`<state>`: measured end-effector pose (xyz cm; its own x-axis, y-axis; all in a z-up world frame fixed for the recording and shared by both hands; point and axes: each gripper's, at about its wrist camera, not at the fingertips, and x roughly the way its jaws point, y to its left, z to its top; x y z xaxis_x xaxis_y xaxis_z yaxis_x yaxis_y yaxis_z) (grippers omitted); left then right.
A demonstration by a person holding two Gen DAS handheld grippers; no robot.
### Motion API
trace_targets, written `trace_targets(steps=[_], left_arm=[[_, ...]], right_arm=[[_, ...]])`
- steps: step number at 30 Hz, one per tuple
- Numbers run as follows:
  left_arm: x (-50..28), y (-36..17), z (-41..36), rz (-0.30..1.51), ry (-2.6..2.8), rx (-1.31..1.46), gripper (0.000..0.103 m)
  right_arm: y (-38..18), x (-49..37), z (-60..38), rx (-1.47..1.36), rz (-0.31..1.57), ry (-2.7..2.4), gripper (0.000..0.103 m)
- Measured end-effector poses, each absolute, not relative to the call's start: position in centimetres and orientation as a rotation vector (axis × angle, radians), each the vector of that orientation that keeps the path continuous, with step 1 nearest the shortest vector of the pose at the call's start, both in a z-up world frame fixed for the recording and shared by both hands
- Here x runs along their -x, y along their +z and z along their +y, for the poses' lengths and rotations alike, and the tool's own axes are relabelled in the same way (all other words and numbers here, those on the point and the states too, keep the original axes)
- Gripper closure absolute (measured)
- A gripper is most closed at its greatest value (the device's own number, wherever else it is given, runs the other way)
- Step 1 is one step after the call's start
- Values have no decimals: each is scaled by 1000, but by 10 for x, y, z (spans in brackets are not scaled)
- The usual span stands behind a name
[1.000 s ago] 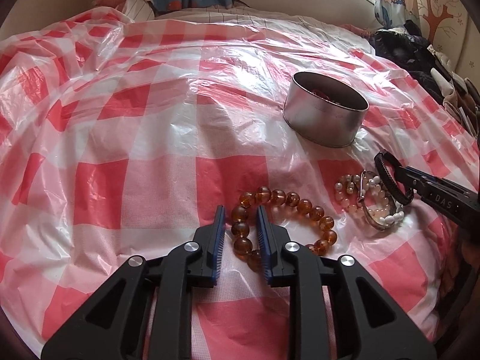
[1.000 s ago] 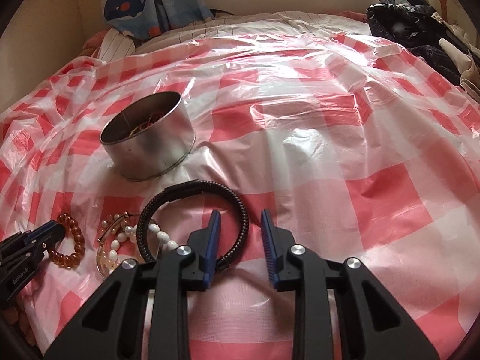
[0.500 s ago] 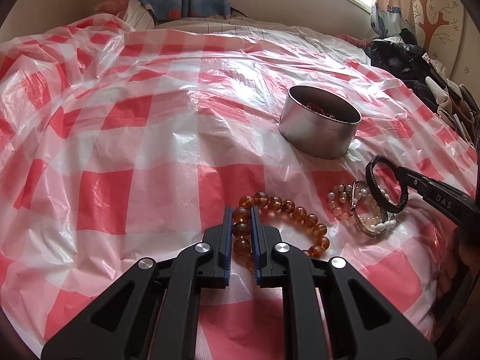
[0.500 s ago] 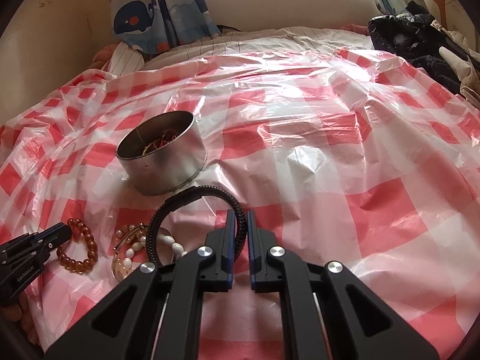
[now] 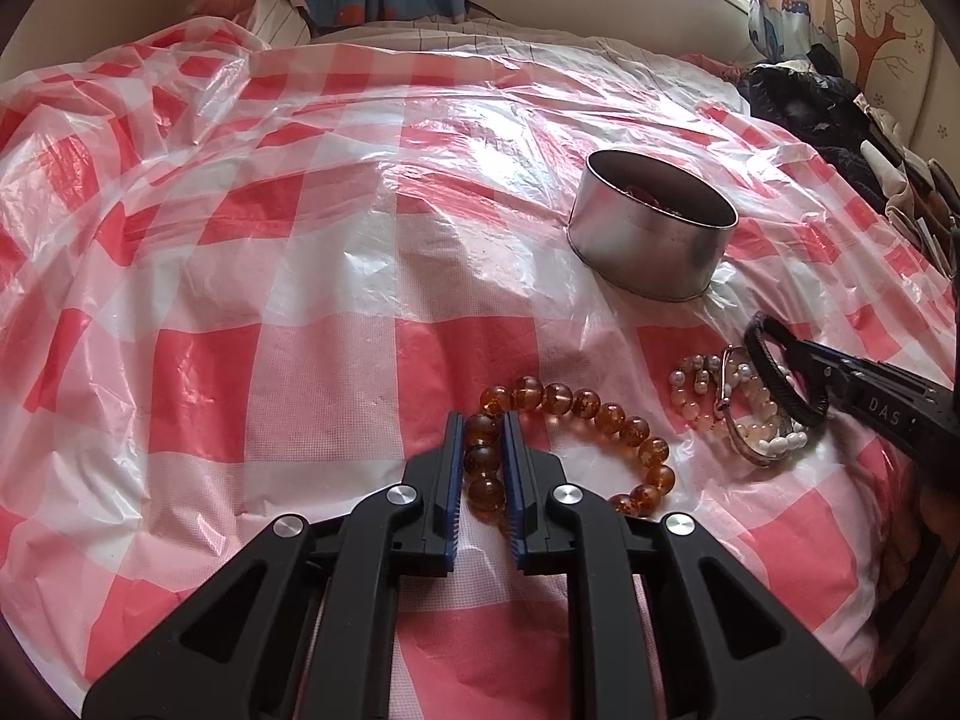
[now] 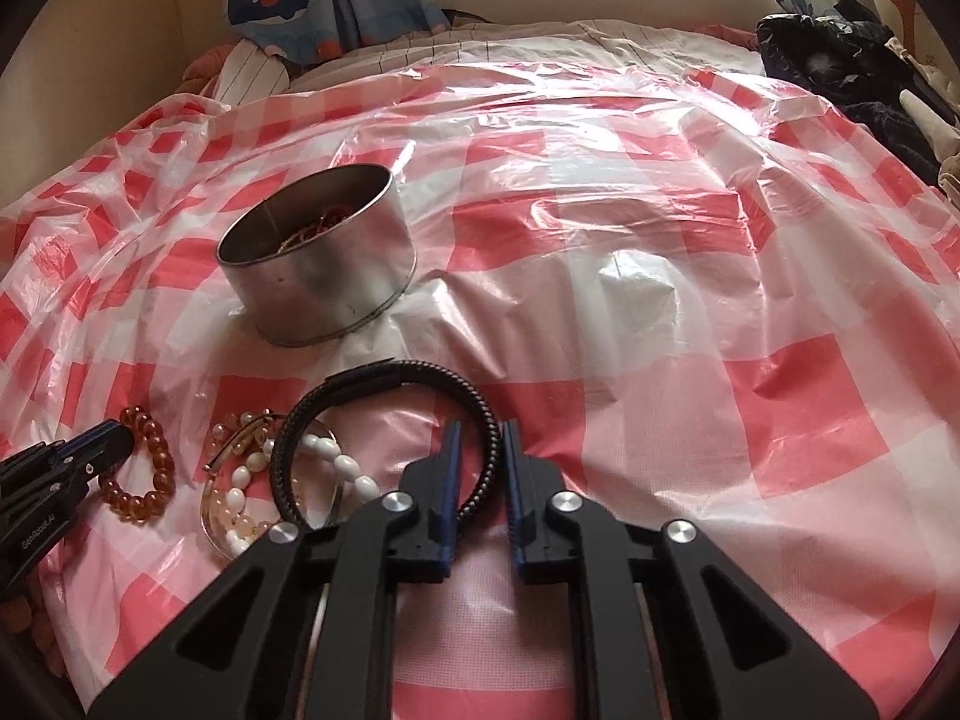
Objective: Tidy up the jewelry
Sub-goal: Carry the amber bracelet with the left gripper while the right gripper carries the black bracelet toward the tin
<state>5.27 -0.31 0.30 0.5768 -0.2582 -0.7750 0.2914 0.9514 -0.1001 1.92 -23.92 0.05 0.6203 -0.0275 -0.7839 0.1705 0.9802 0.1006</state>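
Two grippers show in the left wrist view; the left gripper point(image 5: 483, 420) has just been closing and is clamped on the amber bead bracelet point(image 5: 576, 414), blue pads pressing a run of round, glossy beads low in the middle, while the rest of the loop curves off to the right on the checked plastic sheet point(image 5: 252, 276); one round metal tin point(image 5: 651, 237), open-topped with smooth straight walls, stands further back to the right with some jewelry inside; between tin and amber loop lies one heap of pearl strands point(image 5: 729, 405), and the right gripper point(image 5: 804, 354) comes in from the right edge, pinching a black braided bracelet point(image 5: 780, 372) over that heap; wide crinkled sheet lies open to the left and behind. From the right wrist view, the right gripper point(image 6: 480, 438) has also just been closing and clenches the black braided bracelet point(image 6: 384, 420) on its near right arc, the ring lifted over the pearl strands point(image 6: 258, 486); the metal tin point(image 6: 324, 282) sits just beyond on the left; the left gripper point(image 6: 108, 444) holds the amber bead bracelet point(image 6: 147, 468) at the left edge; open red-and-white sheet point(image 6: 690, 324) spreads to the right, bounded by dark clothing point(image 6: 852, 66) in the far corner.
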Motion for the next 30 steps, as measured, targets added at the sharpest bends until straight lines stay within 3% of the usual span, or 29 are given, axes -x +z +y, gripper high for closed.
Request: trace_targets(steps=[7,12,15,19,22,25,27,30], left_arm=[[-52,3,-4,899,-318,-46,89],[-50,4,-9,895,-325,-71,77],[-49,5,-10,893,-328,-78,73],[-49,5,-10,893,-328,-80,72],[-49,5,-10,893,-327,-81,72],[-49,5,-11,890,-326,-86,72],[-48,6,-12,889,-342,-89,85],[-45,10,-14,882,-381,-75,93]], right_arm=[[4,-16,-245,-215,867,-117,94],[3,-18,-246,-218,872,-121,94],[2,-19,-246,-217,877,-121,75],[1,-19,-244,-209,881,-123,73],[0,-20,-242,-198,891,-126,75],[-1,-20,-239,-185,899,-114,90],[0,-19,-240,-190,889,-110,94],[4,-14,-245,-242,860,-90,95]])
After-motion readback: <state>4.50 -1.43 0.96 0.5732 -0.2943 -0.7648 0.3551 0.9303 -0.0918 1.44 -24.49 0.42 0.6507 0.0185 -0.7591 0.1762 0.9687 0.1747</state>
